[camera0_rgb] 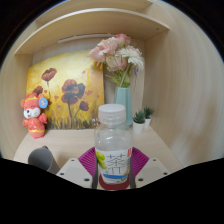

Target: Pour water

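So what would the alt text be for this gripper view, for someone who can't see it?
A clear water bottle with a white cap stands between the gripper's two pink-padded fingers, on a pale table. Beyond it are a vase of pink flowers, a flower painting, a small orange toy figure and a little potted plant.

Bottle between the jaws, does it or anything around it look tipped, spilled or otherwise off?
Nothing stands out. The bottle stands upright with its white cap on, between the jaws of the gripper. Beyond it, the vase of flowers, the stuffed toy and the painting all sit upright; no spill shows on the table.
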### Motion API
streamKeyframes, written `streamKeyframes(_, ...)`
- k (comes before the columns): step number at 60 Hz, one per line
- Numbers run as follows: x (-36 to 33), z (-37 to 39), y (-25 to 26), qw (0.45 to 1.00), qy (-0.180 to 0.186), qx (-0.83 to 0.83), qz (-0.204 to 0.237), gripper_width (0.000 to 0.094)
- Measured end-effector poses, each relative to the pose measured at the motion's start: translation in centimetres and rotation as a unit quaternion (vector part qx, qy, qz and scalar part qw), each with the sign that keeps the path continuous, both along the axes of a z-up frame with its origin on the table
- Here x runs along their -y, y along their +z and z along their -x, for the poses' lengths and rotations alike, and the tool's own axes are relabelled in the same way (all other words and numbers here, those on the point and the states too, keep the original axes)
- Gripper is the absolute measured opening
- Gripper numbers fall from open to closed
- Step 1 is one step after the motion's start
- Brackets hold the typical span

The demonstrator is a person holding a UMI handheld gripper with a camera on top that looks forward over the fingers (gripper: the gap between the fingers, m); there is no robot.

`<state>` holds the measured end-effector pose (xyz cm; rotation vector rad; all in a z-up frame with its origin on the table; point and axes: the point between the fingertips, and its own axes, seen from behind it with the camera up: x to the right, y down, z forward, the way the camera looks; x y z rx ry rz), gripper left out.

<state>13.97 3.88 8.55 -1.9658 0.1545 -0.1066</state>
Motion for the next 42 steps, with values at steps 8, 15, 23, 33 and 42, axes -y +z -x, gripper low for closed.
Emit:
streamKeyframes(8,0.3,-0.3,-2.0,1.0,-0.005,-0.003,-0.004,0.0435)
streamKeyframes(15,0.9,-0.4,-2.2,0.999,-0.014,-0.021,-0.023,0.0456)
streamKeyframes(23,1.2,-0.5,-2.0,0.999,-0.02,-0.015,-0.032,0.0542)
streamKeyframes(33,2.2,-0.4,-4.2,0.999,-0.024,-0.008,0.021,0.0751)
streamKeyframes(42,5.2,0.6,-6.4,0.998,-0.021,0.005,0.067,0.0789)
